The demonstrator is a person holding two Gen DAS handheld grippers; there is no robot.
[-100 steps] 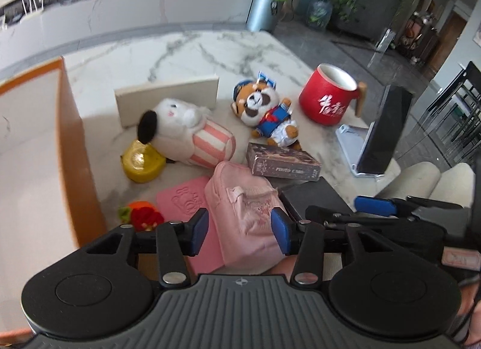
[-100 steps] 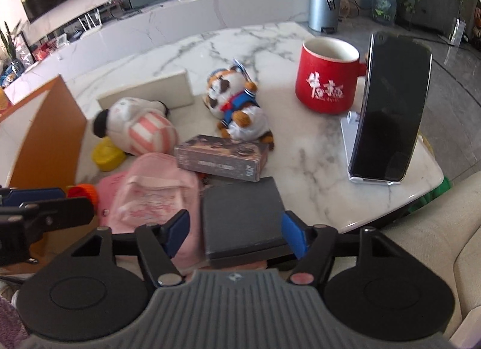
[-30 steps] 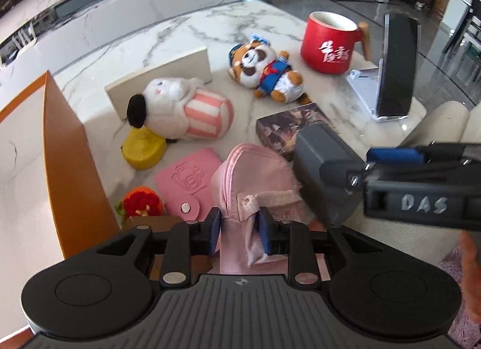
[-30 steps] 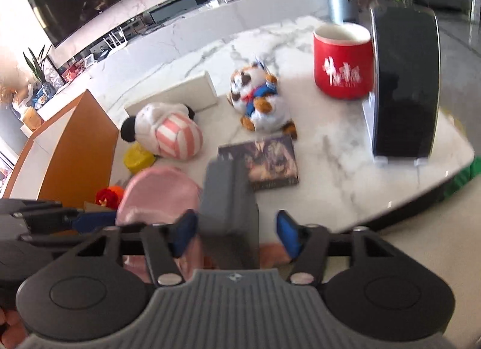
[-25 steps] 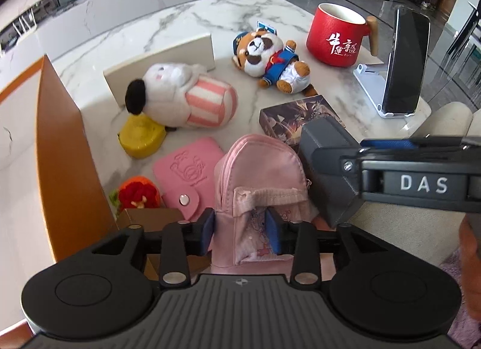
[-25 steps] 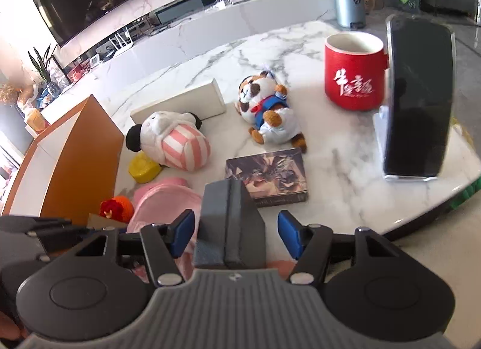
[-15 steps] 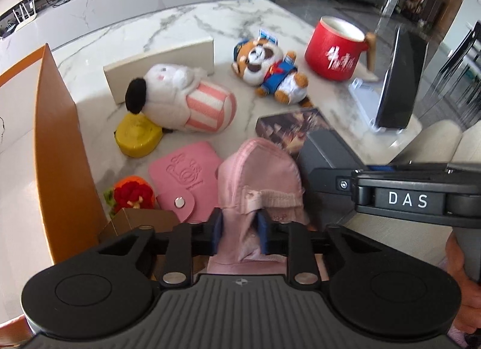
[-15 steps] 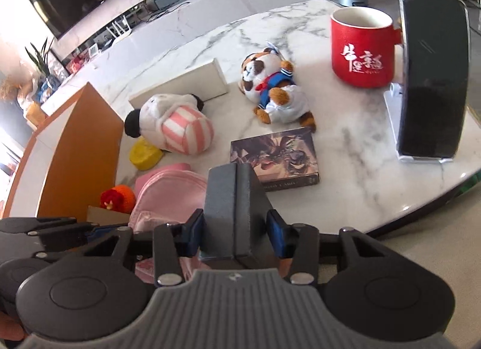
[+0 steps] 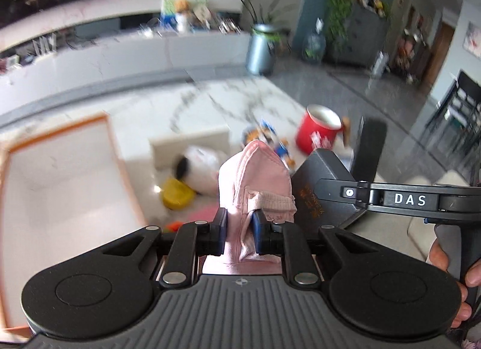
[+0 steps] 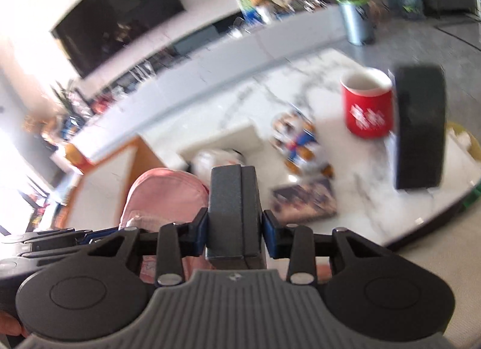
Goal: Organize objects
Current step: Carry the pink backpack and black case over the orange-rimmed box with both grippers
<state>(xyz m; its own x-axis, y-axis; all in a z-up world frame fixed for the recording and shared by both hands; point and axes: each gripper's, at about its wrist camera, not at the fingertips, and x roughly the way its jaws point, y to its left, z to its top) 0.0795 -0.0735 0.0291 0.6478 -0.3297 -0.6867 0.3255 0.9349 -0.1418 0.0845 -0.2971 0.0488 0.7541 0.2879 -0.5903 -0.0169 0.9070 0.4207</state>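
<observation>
Now your left gripper (image 9: pixel 239 230) clamps the pink bag (image 9: pixel 255 174) and your right gripper (image 10: pixel 235 236) is closing on the grey case (image 10: pixel 233 198); both have lifted off the table (image 10: pixel 354 144); next comes the orange box (image 9: pixel 60 174).
</observation>
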